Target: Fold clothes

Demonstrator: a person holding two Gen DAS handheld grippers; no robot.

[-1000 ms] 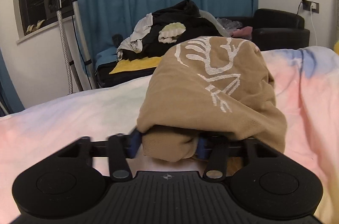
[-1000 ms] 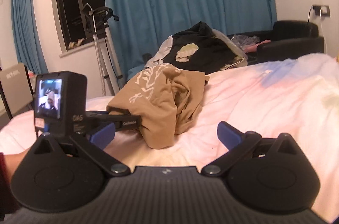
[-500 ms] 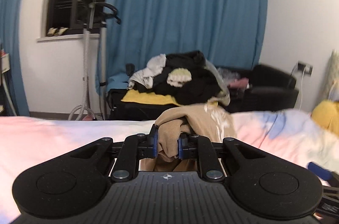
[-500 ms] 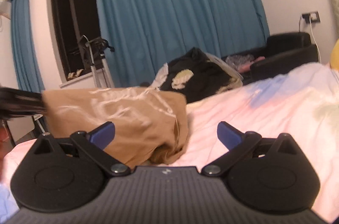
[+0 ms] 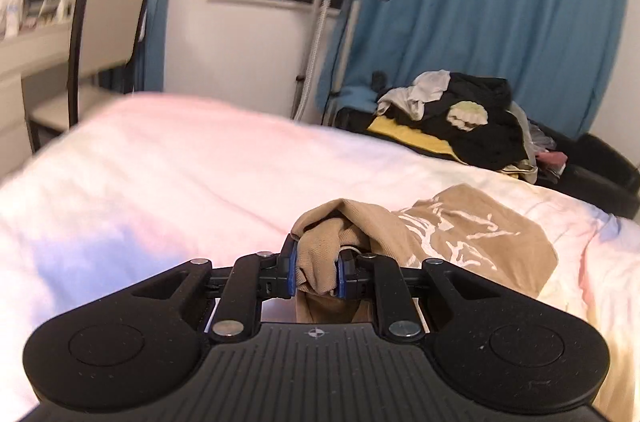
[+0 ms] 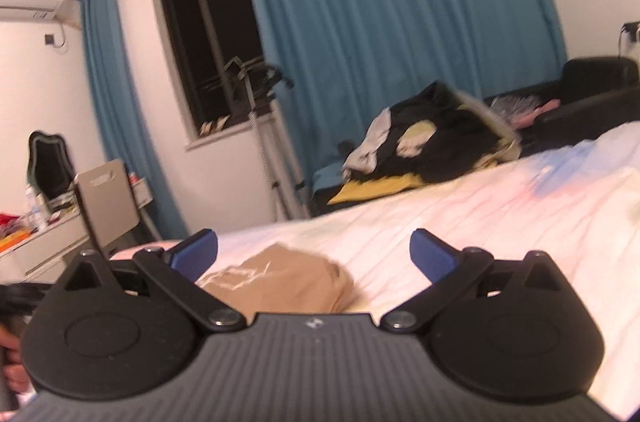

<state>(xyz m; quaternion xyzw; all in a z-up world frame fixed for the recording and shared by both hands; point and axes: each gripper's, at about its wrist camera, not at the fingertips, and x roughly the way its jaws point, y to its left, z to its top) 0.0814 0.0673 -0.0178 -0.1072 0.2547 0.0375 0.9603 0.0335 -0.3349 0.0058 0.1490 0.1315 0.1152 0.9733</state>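
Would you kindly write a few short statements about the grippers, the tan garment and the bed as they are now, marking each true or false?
1. The left gripper is clamped on a bunched part of the tan garment. True.
2. The right gripper is shut on the tan garment. False: its fingers are spread wide with nothing between them.
3. The tan garment lies on the bed. True.
4. The pile of dark clothes sits on the bed next to the tan garment. False: it is beyond the bed's far edge, in front of the blue curtain.
5. The tan garment is plain, without any print. False: it bears a white print.
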